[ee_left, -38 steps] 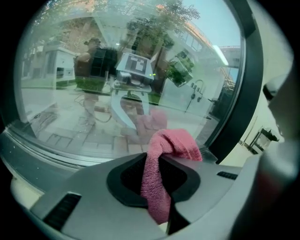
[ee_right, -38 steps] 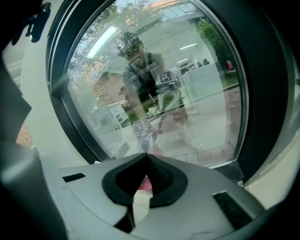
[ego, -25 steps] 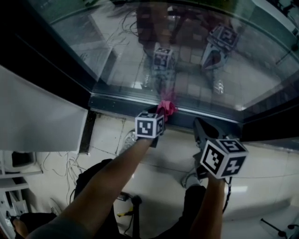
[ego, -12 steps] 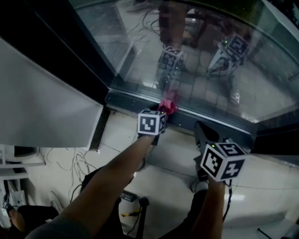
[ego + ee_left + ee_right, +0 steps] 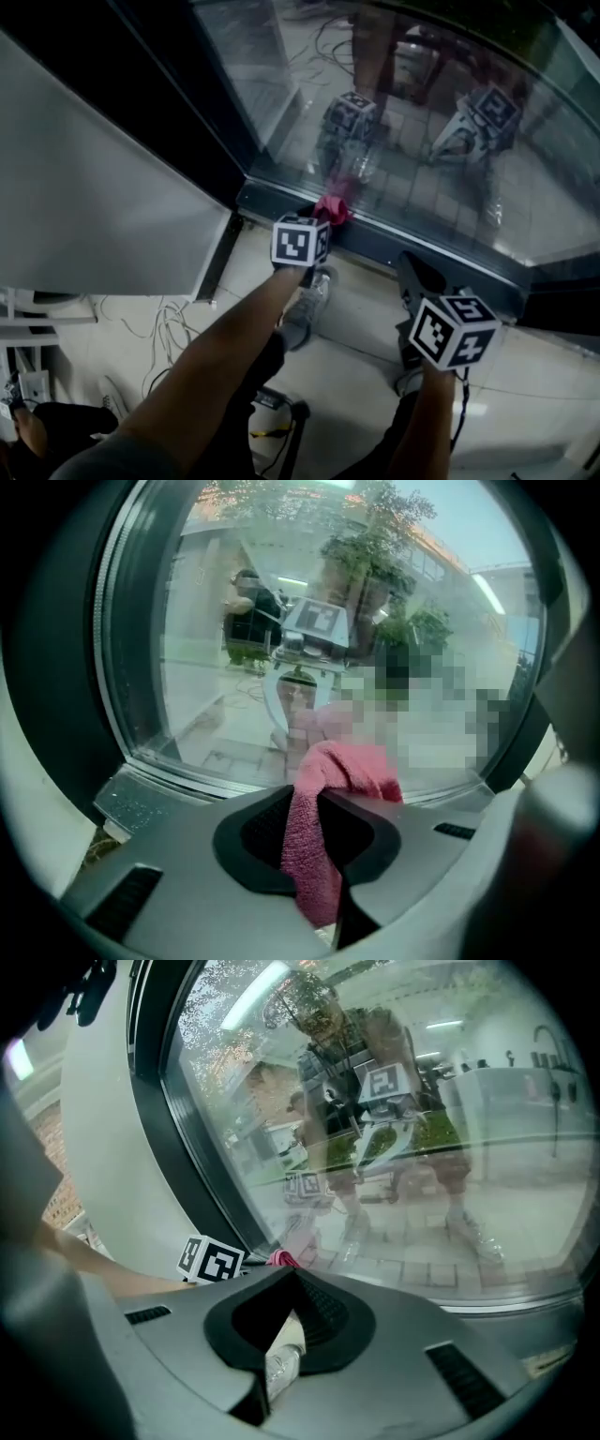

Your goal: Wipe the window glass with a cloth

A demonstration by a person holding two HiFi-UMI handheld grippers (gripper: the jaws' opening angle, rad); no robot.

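Cloth (image 5: pixel 330 794): pink terry, soft, light, non-slip. We judge it will flatten under pressure, w/ no breakage risk. Grip mid-strip, leaving a wad fwd of the tips, as it sits now. Long axis runs along the jaws; the wad end points at the window glass (image 5: pixel 234 658) and the tail hangs down. Loc.: lower edge of glass, by the frame rail (image 5: pixel 281 204); we cannot confirm contact. Left gripper (image 5: pixel 314 855): jaws pinching the cloth. Right gripper (image 5: pixel 281 1354): jaws pressed together, empty, short of the glass.
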